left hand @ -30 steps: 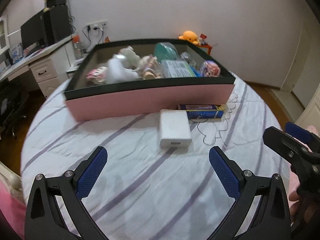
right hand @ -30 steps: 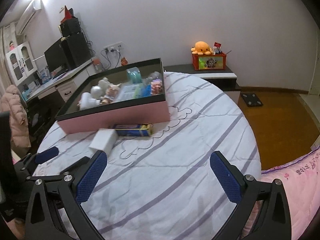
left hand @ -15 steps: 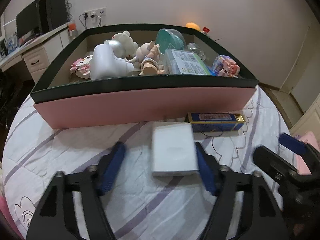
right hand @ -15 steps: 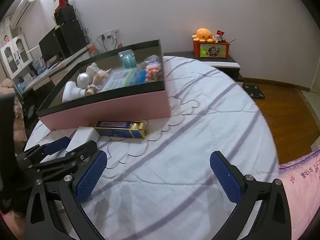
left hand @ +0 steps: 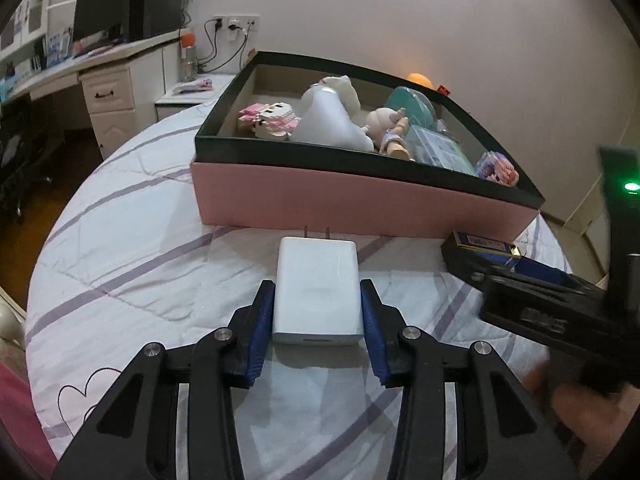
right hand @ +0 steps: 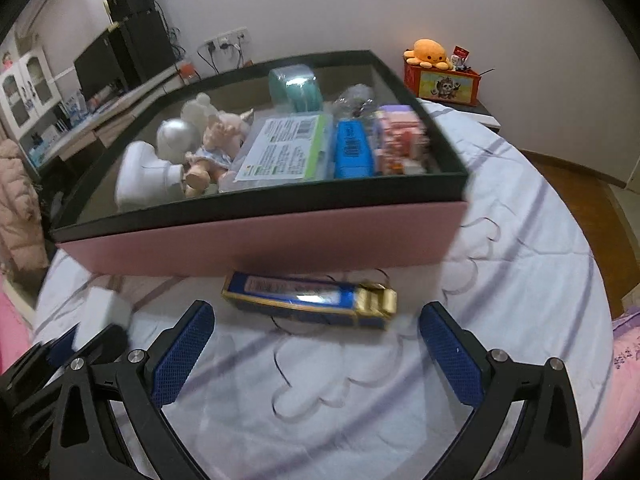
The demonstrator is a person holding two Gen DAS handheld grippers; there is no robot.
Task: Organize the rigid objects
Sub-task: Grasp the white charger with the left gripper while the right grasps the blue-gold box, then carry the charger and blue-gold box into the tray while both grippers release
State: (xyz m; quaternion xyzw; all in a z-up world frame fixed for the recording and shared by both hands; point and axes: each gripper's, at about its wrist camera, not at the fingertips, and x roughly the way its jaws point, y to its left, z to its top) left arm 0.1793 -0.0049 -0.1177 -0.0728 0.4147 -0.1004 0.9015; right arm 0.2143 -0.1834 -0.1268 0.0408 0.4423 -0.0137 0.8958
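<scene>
A white charger block [left hand: 318, 288] with two prongs lies on the striped bedsheet in front of the pink box [left hand: 360, 204]. My left gripper [left hand: 318, 312] is shut on the charger, blue pads against both sides. A blue and gold carton [right hand: 310, 300] lies before the pink box [right hand: 260, 242]. My right gripper [right hand: 316, 344] is open, fingers on either side of the carton and just short of it. The charger also shows in the right wrist view [right hand: 102, 306]. The right gripper shows in the left wrist view [left hand: 532, 296].
The pink box with a dark rim holds dolls, a white toy, a teal item, a labelled pack and block figures. A desk with monitor [left hand: 100, 20] stands at the left. An orange plush on a red box [right hand: 440, 68] sits behind the bed.
My left gripper moved forward and closed on the white charger. My right gripper moved in toward the blue and gold carton, still open.
</scene>
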